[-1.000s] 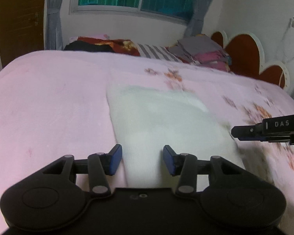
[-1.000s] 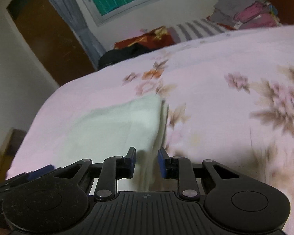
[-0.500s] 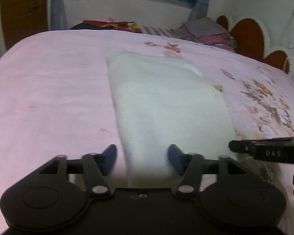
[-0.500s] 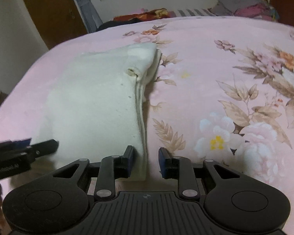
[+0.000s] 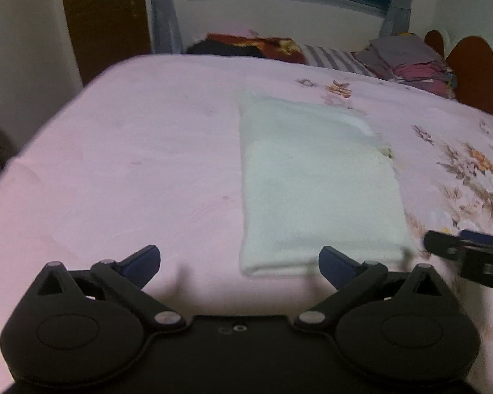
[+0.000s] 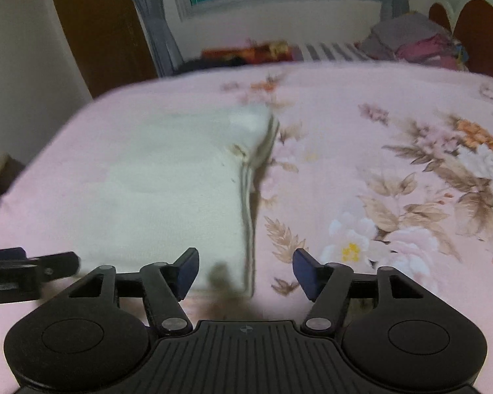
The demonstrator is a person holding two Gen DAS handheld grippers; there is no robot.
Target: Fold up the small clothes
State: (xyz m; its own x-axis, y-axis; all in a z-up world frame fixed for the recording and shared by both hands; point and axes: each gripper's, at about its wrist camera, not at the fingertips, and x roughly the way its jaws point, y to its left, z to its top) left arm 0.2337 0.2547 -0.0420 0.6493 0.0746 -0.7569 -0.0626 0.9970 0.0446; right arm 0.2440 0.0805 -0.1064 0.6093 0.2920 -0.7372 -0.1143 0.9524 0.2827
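Note:
A folded white garment (image 5: 315,184) lies flat on the pink bedspread (image 5: 131,164); it also shows in the right wrist view (image 6: 167,197), with layered edges on its right side. My left gripper (image 5: 240,267) is open and empty, just short of the garment's near left corner. My right gripper (image 6: 246,271) is open and empty, just short of the near right corner. The right gripper's tip (image 5: 463,251) shows at the right edge of the left wrist view. The left gripper's tip (image 6: 29,267) shows at the left edge of the right wrist view.
Stacked folded clothes (image 5: 407,60) and a dark and red pile (image 5: 246,46) lie at the far side of the bed under a window. A headboard (image 5: 473,72) stands at the right. A brown door (image 5: 105,19) is at the far left.
Both grippers have opened wide and let go of the garment's near edge, then drawn back a little. The garment now lies flat on the bed.

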